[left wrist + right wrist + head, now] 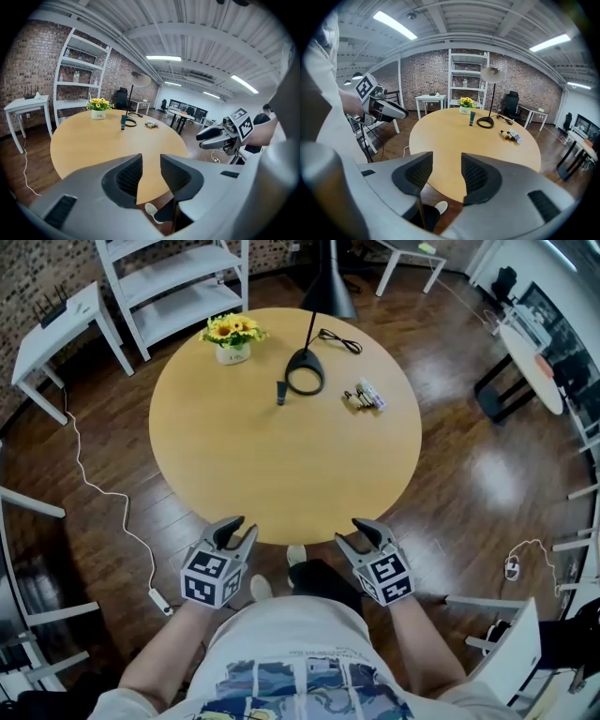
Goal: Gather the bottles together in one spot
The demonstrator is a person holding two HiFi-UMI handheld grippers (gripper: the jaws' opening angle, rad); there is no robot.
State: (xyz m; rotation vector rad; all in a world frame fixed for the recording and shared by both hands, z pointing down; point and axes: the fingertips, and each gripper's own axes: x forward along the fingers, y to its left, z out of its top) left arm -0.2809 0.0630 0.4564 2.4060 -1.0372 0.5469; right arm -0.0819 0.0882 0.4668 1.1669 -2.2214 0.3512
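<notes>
**While nothing is gripped, bottles [366, 397] lie far across the table [281, 474]**

Left gripper [242, 529] has jaws a narrow gap apart, right gripper [352, 532] a wider one. Both are empty and touch nothing, at the near rim. A dark tube [281, 392] stands apart, left of the cluster.

Ceiling strip lights [163, 58] light the room brightly and evenly, throwing pale glare on the dark floor [487, 474]. Both gripper views bow and darken at their rims. The distant bottles [366, 397] on the tabletop [281, 465] show little detail.
</notes>
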